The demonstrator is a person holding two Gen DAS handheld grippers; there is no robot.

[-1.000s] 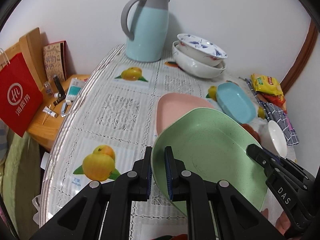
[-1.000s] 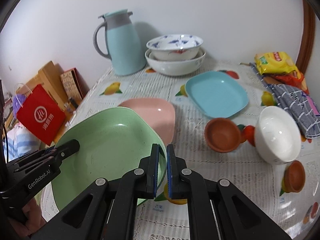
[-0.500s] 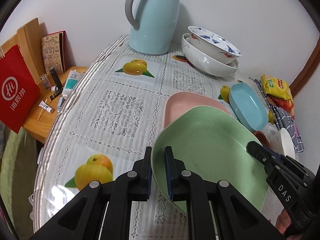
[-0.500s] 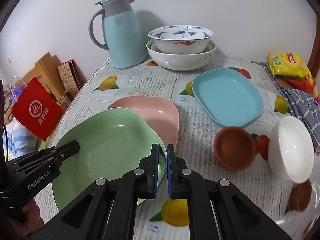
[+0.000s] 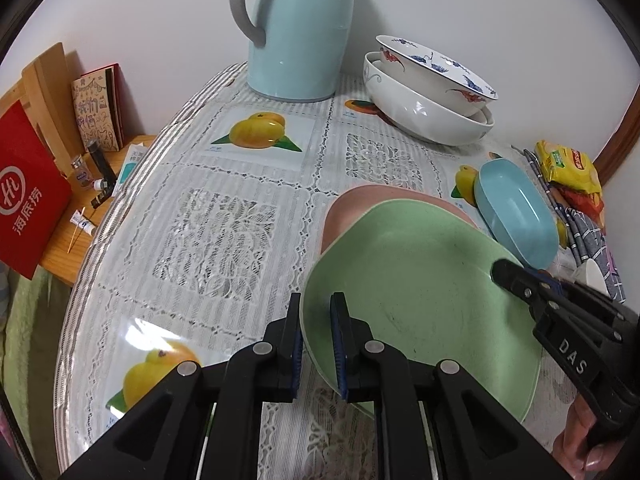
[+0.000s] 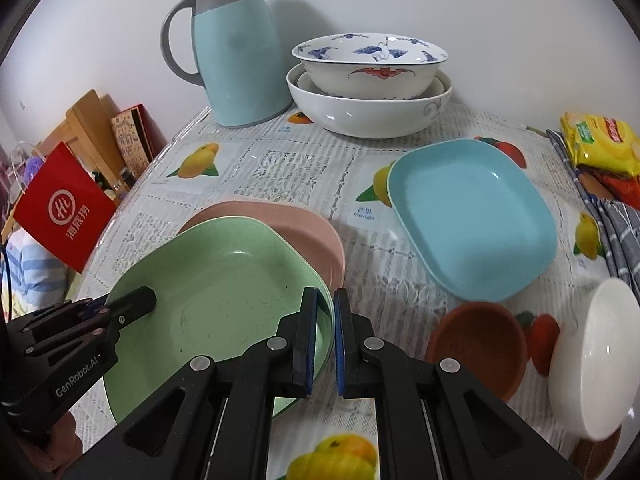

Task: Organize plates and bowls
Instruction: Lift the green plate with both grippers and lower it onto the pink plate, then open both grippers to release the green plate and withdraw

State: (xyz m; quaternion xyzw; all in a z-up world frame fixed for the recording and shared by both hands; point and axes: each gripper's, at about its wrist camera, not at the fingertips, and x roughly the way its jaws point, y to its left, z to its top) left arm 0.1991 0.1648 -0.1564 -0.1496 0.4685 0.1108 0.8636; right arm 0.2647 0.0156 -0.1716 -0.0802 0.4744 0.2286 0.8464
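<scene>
Both grippers hold a green plate [image 5: 416, 292] by opposite rims, above a pink plate [image 5: 360, 204] on the table. My left gripper [image 5: 316, 340] is shut on the green plate's left rim. My right gripper [image 6: 325, 340] is shut on its right rim; the green plate [image 6: 224, 292] overlaps most of the pink plate [image 6: 296, 224]. A blue plate [image 6: 472, 216] lies to the right. Two stacked white bowls [image 6: 368, 80] stand at the back. A brown bowl [image 6: 476, 344] and a white bowl [image 6: 596, 356] sit at the right.
A light blue jug [image 6: 236, 48] stands at the back left. Snack packets [image 6: 600, 144] and a striped cloth [image 6: 616, 232] lie at the right edge. A wooden side table with a red bag [image 5: 28, 192] and small items is left of the table.
Both grippers have carried the green plate forward and lower, so it now covers more of the pink plate. The jug and stacked bowls look closer.
</scene>
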